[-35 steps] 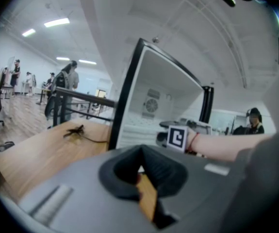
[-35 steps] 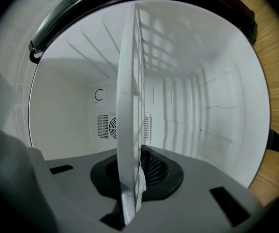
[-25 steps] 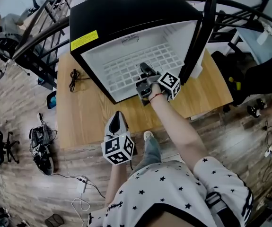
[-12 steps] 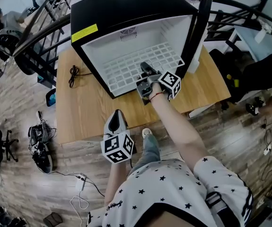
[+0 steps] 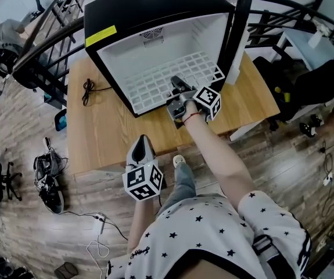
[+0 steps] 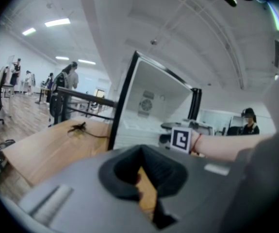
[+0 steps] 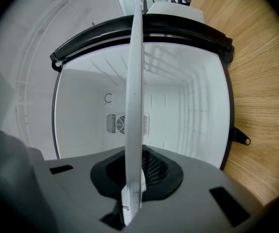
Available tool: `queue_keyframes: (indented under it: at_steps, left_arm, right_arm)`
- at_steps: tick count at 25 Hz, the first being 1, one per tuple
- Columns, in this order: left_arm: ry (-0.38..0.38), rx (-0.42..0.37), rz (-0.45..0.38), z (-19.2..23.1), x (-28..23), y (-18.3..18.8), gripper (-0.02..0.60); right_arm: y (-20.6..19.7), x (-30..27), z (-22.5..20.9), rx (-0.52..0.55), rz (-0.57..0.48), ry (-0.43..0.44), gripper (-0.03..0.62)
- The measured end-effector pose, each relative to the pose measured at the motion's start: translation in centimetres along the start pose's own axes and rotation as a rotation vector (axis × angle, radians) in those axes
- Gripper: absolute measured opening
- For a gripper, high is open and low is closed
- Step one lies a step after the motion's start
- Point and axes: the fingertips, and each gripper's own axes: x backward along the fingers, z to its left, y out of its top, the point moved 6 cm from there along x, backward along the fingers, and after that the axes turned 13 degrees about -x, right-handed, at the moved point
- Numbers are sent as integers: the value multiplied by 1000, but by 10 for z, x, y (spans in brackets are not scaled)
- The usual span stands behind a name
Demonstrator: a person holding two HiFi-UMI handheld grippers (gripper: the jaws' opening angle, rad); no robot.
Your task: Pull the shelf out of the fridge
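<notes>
A black mini fridge [image 5: 149,10] with a white inside stands on the wooden table [image 5: 108,132], its door [image 5: 239,28] swung open at the right. The white wire shelf [image 5: 161,80] sticks partly out of the front opening. My right gripper [image 5: 177,90] is shut on the shelf's front edge. In the right gripper view the shelf [image 7: 135,106] runs edge-on as a thin white strip from between the jaws into the fridge [image 7: 81,110]. My left gripper [image 5: 143,144] hangs shut and holds nothing, at the table's near edge, well clear of the fridge.
A black cable [image 5: 88,92] lies on the table left of the fridge. Black railings [image 5: 45,45] run behind it. Chairs and gear [image 5: 47,179] sit on the wooden floor at left; a person sits at the far left corner.
The shelf has slid further out of the fridge, held in my right gripper; its right front corner now pokes past the opening. The left gripper has stayed put.
</notes>
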Motion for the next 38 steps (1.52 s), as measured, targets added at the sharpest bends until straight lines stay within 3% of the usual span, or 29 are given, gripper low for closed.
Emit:
queue_keyframes:
  at_steps: [28, 38]
  left_arm:
    - [-16, 7, -21, -7, 43, -8, 8]
    - [-16, -6, -59, -21, 70, -11, 8]
  right_arm:
    - [-14, 55, 1, -5, -43, -14, 37]
    - [-20, 116, 4, 40, -46, 13, 37]
